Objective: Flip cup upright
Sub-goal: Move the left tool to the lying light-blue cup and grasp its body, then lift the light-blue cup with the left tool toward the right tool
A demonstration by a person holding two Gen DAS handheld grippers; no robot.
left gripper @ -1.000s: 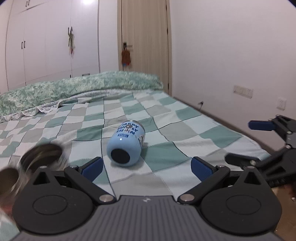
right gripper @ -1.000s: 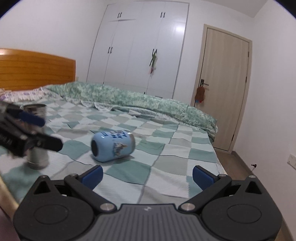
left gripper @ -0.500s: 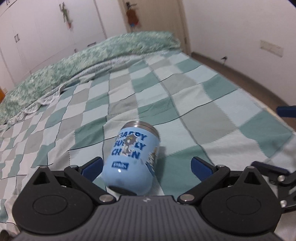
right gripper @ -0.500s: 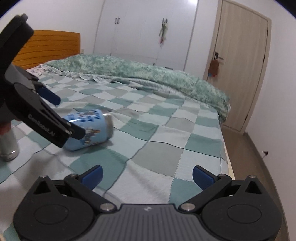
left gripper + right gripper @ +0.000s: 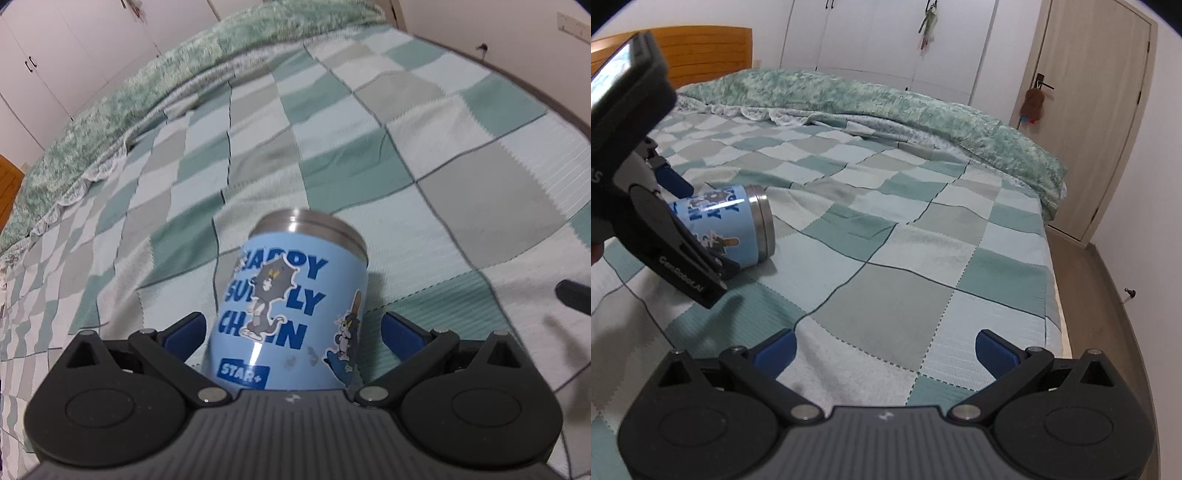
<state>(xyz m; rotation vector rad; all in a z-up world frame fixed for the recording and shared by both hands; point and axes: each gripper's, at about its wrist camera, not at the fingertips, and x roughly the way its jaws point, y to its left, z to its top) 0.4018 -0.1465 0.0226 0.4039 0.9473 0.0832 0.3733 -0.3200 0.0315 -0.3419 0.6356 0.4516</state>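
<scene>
Cup (image 5: pixel 291 314) lies between open left hand-held gripper (image 5: pixel 291 334) fingers.

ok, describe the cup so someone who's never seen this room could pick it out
On the bed's checkered green-and-grey blanket, near its foot, between the left gripper's open fingers. It is the blue cup, lying on its side, steel rim pointing away; cartoon cat stickers and blue lettering mark it.

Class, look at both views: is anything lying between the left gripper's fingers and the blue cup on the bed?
Nothing visible. The blue cup lies on its side directly between the left gripper fingers, which are open around it.
</scene>
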